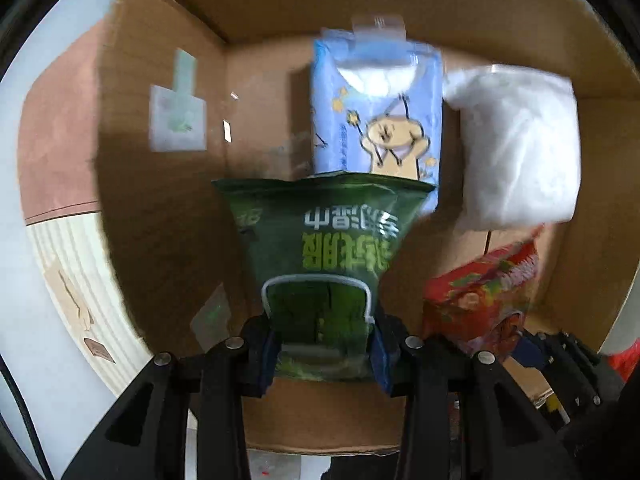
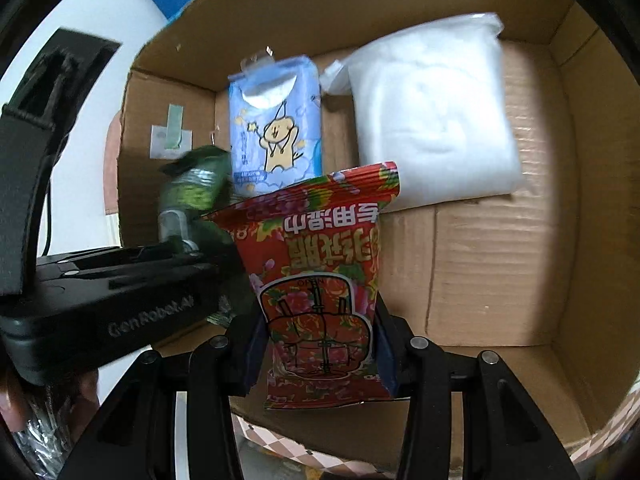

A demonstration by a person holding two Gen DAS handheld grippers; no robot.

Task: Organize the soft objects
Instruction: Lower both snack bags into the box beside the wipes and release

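Observation:
My left gripper point(image 1: 323, 354) is shut on a green wet-wipe pack point(image 1: 324, 240) and holds it over the open cardboard box point(image 1: 168, 208). My right gripper point(image 2: 320, 354) is shut on a red flowered wet-wipe pack point(image 2: 320, 264), also over the box point(image 2: 500, 264). The red pack shows at the right of the left wrist view point(image 1: 480, 292); the green pack point(image 2: 196, 188) and the left gripper's body show at the left of the right wrist view. A blue tissue pack point(image 1: 376, 108) point(image 2: 276, 128) and a white soft bag point(image 1: 520, 144) point(image 2: 432, 112) lie on the box floor at the back.
The box walls rise all round, with flaps standing at the left and back. A label point(image 1: 178, 120) is stuck on the left inner wall. A white wall and a pink band lie outside to the left. Bare box floor point(image 2: 492, 272) shows at the right front.

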